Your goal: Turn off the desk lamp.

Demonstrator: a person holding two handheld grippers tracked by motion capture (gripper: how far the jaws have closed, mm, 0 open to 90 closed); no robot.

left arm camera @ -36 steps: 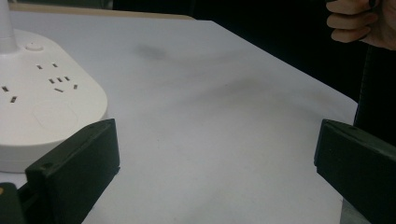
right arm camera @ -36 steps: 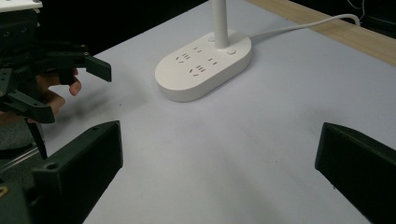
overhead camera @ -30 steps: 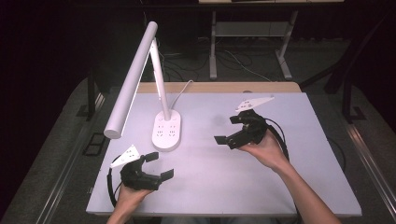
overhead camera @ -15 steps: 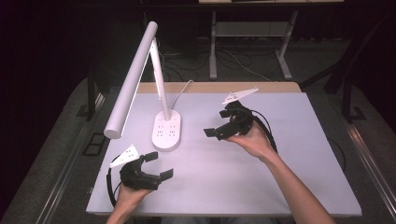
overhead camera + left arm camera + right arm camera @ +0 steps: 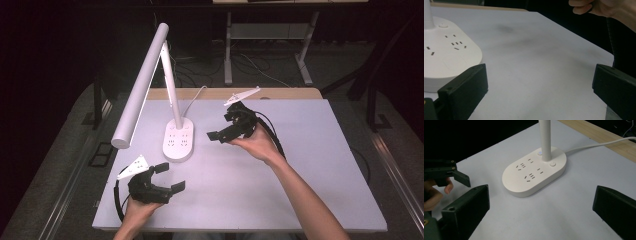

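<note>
Table (image 5: 300, 190): white top, wooden strip along the far edge.
Lamp (image 5: 177, 140): white desk lamp, oval base with sockets and two buttons, left of centre; thin stem rose from the far end, long tube head slanted out to the near left.
Cord (image 5: 200, 92): white, ran from the base toward the far edge.
Left gripper (image 5: 167, 179): near left, just beside the near end of the base, not touching; jaws released, wide apart, nothing between.
Right gripper (image 5: 220, 136): held above the table just right of the base, aimed at it; jaws released, wide apart, empty.
Right hand (image 5: 257, 142): wrapped around the gripper body.
</note>
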